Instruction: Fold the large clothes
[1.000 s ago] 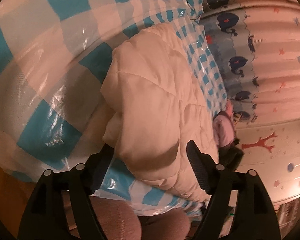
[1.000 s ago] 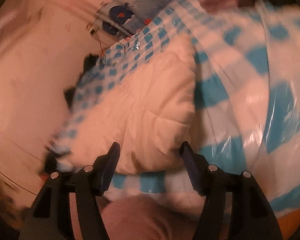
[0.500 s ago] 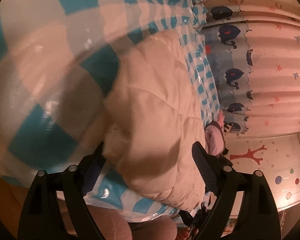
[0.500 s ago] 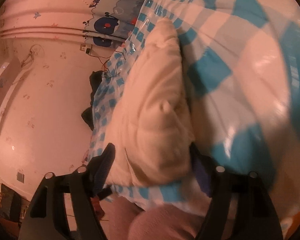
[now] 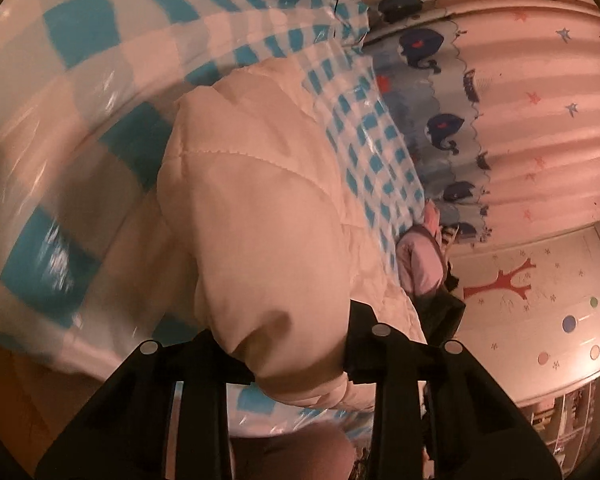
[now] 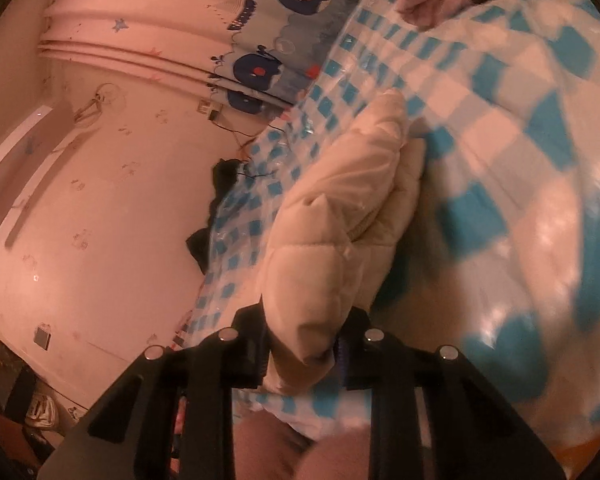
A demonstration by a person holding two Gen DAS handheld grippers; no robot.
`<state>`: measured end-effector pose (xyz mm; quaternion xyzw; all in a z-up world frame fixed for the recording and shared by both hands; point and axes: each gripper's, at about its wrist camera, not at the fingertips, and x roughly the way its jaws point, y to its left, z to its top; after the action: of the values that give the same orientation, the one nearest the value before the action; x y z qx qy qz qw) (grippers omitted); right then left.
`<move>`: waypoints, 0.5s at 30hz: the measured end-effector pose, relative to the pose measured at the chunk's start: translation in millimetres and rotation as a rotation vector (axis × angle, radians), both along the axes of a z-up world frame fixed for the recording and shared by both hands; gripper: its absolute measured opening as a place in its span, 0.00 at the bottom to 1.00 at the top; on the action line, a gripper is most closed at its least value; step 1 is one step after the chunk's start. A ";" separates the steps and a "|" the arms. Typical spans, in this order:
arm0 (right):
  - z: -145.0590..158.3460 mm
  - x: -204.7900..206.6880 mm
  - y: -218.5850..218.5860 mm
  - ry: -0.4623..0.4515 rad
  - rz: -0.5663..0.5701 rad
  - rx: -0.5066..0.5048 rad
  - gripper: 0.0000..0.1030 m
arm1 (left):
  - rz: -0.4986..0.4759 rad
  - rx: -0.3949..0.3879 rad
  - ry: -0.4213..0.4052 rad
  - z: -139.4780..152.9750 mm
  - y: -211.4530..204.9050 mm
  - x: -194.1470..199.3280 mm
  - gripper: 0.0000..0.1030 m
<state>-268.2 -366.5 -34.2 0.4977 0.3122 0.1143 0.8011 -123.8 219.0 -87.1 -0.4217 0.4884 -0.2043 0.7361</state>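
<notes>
— Where is the jacket?

— The cream quilted jacket lies on the blue-and-white checked plastic sheet, with its near end lifted off the sheet. The far end reaches toward the whale-print curtain beyond the sheet's edge.

— And the left tongs?

— They have just been closing, and now they are clamped on a thick puffy fold at the jacket's near end; the padding bulges out between the two black fingers.

— The right tongs?

— Also just closed, and pinched on the jacket at another part of its near edge (a narrower bunch of fabric here). From that grip the jacket runs away in a long ridge across the sheet, toward the curtain.

— Anything else near the jacket?

— A pale pink garment sits at the sheet's edge, just beyond the jacket on the curtain side. Details are blurred.
</notes>
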 end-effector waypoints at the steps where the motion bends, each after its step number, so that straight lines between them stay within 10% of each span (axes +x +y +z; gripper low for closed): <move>1: -16.8 -2.4 -1.8 0.055 0.019 0.002 0.26 | -0.020 0.011 0.028 -12.3 0.3 -0.1 0.36; 4: -60.2 -20.4 -10.3 0.159 0.021 0.094 0.37 | 0.016 -0.076 0.134 -49.1 16.1 -6.9 0.50; 7: -46.3 -48.7 -23.1 0.137 -0.065 0.043 0.41 | 0.052 -0.045 0.068 -42.0 24.6 -17.2 0.60; 11: 21.1 -58.9 -30.2 0.080 -0.198 -0.275 0.45 | 0.076 -0.044 0.060 -42.7 24.7 -7.8 0.77; 15: 95.8 13.6 35.1 -0.038 -0.031 -0.604 0.59 | 0.075 -0.044 0.072 -49.4 4.5 6.7 0.79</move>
<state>-254.6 -331.4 61.6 0.2394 0.3092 0.0132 0.9203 -117.1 223.6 -136.5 -0.4629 0.4939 -0.1717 0.7158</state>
